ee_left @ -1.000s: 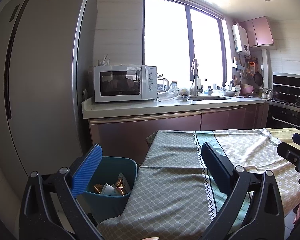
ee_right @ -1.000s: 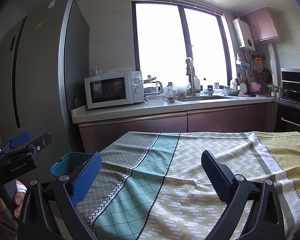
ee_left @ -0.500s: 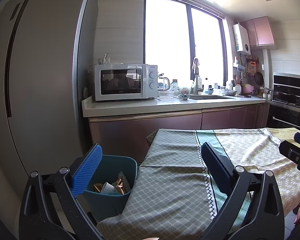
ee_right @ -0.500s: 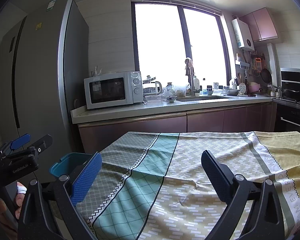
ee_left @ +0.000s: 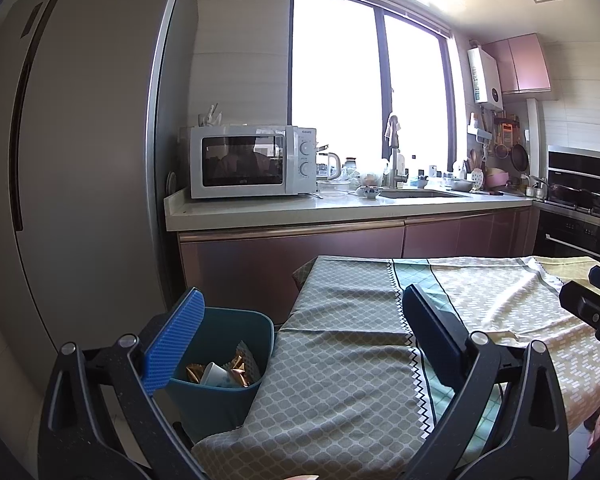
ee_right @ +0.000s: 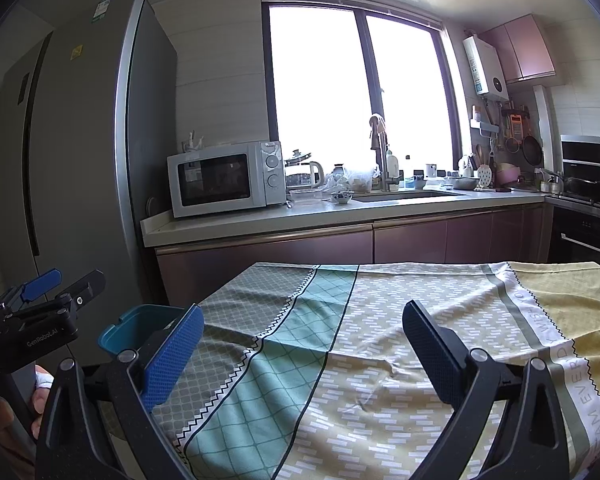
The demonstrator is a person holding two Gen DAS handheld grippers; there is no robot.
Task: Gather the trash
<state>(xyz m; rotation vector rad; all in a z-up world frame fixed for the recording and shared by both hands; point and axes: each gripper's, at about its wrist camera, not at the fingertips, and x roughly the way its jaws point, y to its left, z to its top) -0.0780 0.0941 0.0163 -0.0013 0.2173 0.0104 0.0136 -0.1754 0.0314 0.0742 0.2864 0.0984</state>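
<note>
A teal bin [ee_left: 224, 360] stands on the floor at the table's left end, and its rim [ee_right: 140, 326] shows in the right wrist view. Inside lie gold wrappers [ee_left: 236, 366], a small white cup [ee_left: 216, 374] and a patterned scrap. My left gripper [ee_left: 300, 340] is open and empty, held above the table's left end beside the bin. My right gripper [ee_right: 300, 352] is open and empty over the cloth-covered table [ee_right: 380, 320]. No loose trash shows on the cloth.
A tall grey fridge [ee_left: 72, 160] stands left of the bin. Behind the table runs a counter [ee_left: 340, 208] with a white microwave [ee_left: 252, 162], a sink and kitchenware. An oven [ee_right: 588, 224] stands at the right. A hand [ee_right: 4, 420] holds the left gripper's handle.
Both views have shifted only slightly, with the left wrist camera drifting a little. Both grippers stay open and empty.
</note>
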